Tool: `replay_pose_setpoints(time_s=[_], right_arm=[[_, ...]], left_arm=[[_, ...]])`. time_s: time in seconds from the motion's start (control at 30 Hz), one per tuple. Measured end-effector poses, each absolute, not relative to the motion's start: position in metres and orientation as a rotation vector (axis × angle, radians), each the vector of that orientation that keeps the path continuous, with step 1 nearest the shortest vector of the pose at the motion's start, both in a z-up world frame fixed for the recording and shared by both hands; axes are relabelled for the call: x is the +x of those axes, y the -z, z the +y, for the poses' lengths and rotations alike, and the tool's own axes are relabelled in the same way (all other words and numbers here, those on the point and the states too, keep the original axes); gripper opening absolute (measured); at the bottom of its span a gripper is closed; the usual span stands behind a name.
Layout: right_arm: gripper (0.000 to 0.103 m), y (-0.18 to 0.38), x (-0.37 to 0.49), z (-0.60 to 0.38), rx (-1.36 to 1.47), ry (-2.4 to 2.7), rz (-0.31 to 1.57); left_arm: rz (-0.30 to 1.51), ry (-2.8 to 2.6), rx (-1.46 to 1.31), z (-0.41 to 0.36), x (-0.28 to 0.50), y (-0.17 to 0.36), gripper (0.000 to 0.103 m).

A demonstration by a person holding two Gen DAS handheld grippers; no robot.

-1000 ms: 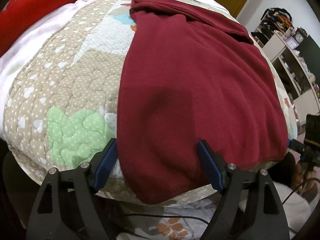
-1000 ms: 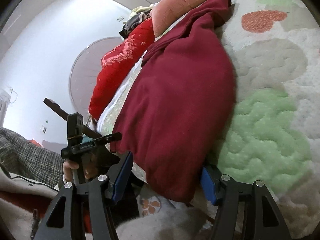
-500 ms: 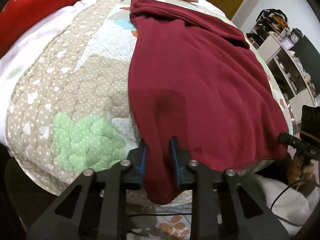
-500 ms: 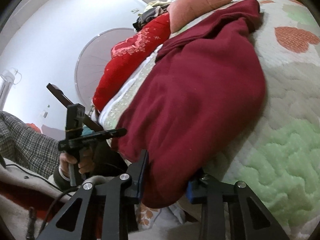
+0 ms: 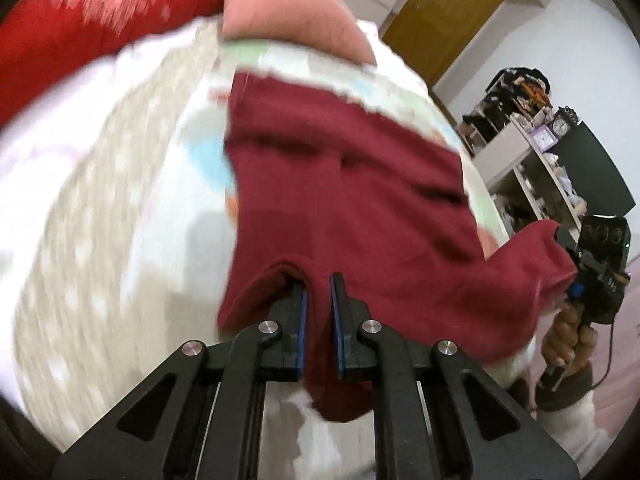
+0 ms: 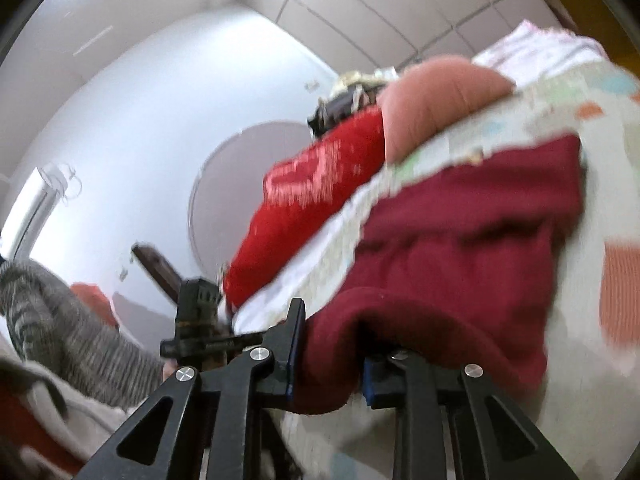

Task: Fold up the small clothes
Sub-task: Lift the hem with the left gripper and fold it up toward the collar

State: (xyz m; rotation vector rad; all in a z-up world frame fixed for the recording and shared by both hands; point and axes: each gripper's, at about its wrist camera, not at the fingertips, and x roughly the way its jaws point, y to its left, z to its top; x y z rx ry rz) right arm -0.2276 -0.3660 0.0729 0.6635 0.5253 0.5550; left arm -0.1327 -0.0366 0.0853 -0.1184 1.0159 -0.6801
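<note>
Quilted bed [image 5: 120,240] is filling both views, its near edge sitting just under the grippers and blurred.

- Left gripper [image 5: 318,292], one: jaws are pinching shut on the near hem of the garment [image 5: 360,208], cloth bunching between the blue pads.
- Right gripper [image 6: 332,344], one: jaws have just been closing and are clamping a thick fold at the garment's other near corner [image 6: 460,272].
- Garment, one, maroon: near hem is lifting off the bed; far part is lying flat on the quilt.
- Pillows, two: pink pillow [image 5: 296,20] and red pillow [image 5: 80,28] are lying at the bed's far end, beyond the garment, quilt showing between.
- Shelf [image 5: 532,168], one: standing past the bed's right edge, well apart.
</note>
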Motion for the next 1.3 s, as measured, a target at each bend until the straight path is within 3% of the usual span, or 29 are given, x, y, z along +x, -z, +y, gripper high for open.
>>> replay_pose_setpoints(time_s=[0.2, 0.4, 0.47, 0.53, 0.6, 0.67, 0.8, 0.93, 1.13, 1.3], right_arm=[[0.021, -0.088, -0.153, -0.394, 0.639, -0.446, 0.489], [0.022, -0.059, -0.070, -0.445, 0.771, -0.226, 0.534], [0.036, -0.039, -0.048, -0.462, 0.862, -0.172, 0.632], [0.039, -0.024, -0.040, -0.474, 0.952, -0.135, 0.699], [0.044, -0.030, -0.051, -0.484, 0.985, -0.148, 0.645], [0.055, -0.049, -0.072, -0.496, 0.973, -0.093, 0.557], [0.055, -0.084, -0.101, -0.501, 0.909, -0.120, 0.454], [0.053, -0.099, -0.086, -0.449, 0.588, -0.132, 0.601], [0.051, -0.054, -0.035, -0.436, 0.409, 0.081, 0.735], [0.050, -0.014, -0.004, -0.482, 0.544, 0.228, 0.785]], left_arm=[[0.923, 0.642, -0.100, -0.084, -0.036, -0.108, 0.009], [0.964, 0.548, -0.155, -0.114, 0.059, -0.082, 0.010], [1.005, 0.541, -0.212, -0.108, 0.079, -0.071, 0.013], [1.025, 0.557, -0.228, -0.104, 0.084, -0.070, 0.021], [1.002, 0.545, -0.210, -0.097, 0.083, -0.077, 0.058], [0.929, 0.508, -0.214, -0.083, 0.078, -0.091, 0.067], [0.901, 0.536, -0.209, -0.081, 0.067, -0.104, 0.067], [0.909, 0.539, -0.138, -0.103, 0.062, -0.092, 0.067], [1.032, 0.422, -0.042, -0.139, 0.090, -0.039, 0.067], [1.091, 0.388, -0.109, -0.131, 0.121, -0.018, 0.070]])
